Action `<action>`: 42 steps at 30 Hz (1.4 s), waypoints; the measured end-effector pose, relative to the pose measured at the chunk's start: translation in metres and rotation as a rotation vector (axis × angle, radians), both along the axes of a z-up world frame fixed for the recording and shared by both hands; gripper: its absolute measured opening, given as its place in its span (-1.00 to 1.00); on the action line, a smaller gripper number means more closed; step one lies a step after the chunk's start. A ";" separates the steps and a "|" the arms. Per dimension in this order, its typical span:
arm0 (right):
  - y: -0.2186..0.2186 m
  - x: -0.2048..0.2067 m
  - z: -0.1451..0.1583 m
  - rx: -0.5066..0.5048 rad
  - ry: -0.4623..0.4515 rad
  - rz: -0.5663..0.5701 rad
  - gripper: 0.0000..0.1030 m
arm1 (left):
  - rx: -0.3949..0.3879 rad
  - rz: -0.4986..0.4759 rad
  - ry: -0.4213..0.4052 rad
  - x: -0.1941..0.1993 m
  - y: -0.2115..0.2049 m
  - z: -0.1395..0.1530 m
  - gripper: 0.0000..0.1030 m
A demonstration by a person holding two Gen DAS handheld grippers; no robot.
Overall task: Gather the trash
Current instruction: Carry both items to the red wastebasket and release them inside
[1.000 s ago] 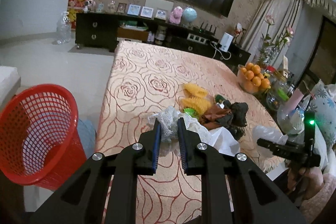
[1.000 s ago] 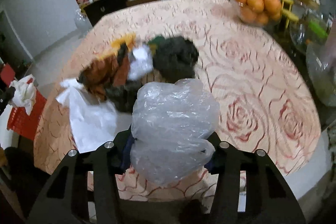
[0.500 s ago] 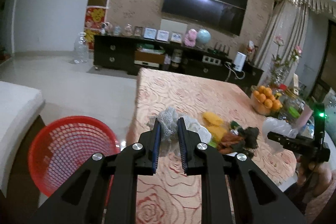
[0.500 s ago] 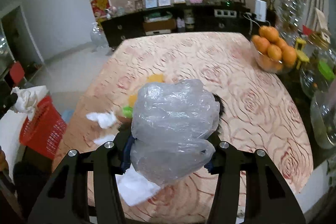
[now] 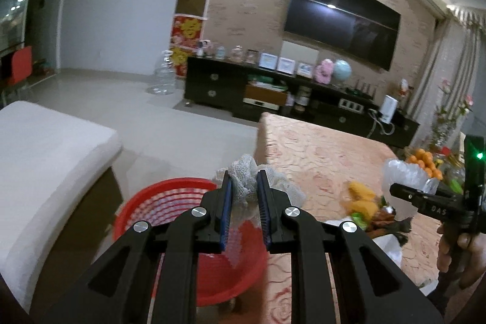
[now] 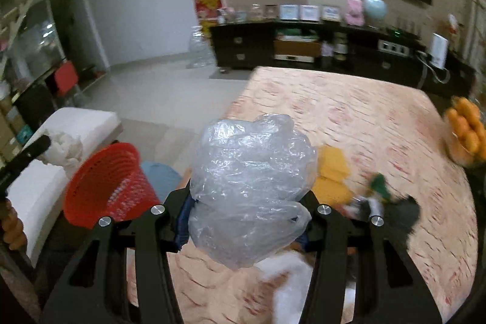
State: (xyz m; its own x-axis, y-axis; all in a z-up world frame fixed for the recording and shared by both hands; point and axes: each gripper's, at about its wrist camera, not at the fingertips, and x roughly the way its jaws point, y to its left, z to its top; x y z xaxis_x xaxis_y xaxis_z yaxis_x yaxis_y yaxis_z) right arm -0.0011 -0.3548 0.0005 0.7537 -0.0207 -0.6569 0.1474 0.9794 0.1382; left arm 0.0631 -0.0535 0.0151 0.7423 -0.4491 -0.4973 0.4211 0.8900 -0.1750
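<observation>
My left gripper (image 5: 244, 181) is shut on a wad of white foam netting (image 5: 243, 176), held in the air above the near rim of a red mesh basket (image 5: 170, 202) that stands on the floor beside the table. My right gripper (image 6: 243, 202) is shut on a crumpled clear plastic bag (image 6: 249, 178) that bulges out between its jaws, raised over the table's left part. In the right wrist view the red mesh basket (image 6: 103, 187) lies low to the left. More trash lies on the table: yellow wrappers (image 6: 331, 172), a green scrap (image 6: 379, 182), dark scraps (image 6: 407, 210) and white paper (image 6: 291, 278).
The table (image 6: 349, 111) wears a pink rose-patterned cloth. A bowl of oranges (image 6: 464, 126) stands at its right edge. A white cushioned bench (image 5: 45, 148) sits left of the basket. A dark TV cabinet (image 5: 273, 93) lines the far wall, with a big water bottle (image 5: 164, 75) beside it.
Both grippers have risen and swung left toward the red basket, each keeping its load. The trash pile on the table has slid right and lower in both views.
</observation>
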 end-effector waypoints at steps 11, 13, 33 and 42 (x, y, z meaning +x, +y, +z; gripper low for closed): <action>0.100 0.063 0.002 -0.002 0.020 0.214 -0.03 | 0.016 0.092 0.053 0.020 0.044 -0.013 -0.70; 0.117 0.072 0.000 -0.002 0.026 0.254 -0.03 | 0.022 0.100 0.071 0.024 0.048 -0.018 -0.70; 0.172 0.108 -0.034 0.053 0.119 0.370 0.35 | 0.031 0.108 0.163 0.035 0.067 -0.042 -0.43; 0.161 0.099 -0.031 0.062 0.100 0.345 0.39 | 0.038 0.126 0.137 0.028 0.064 -0.035 0.14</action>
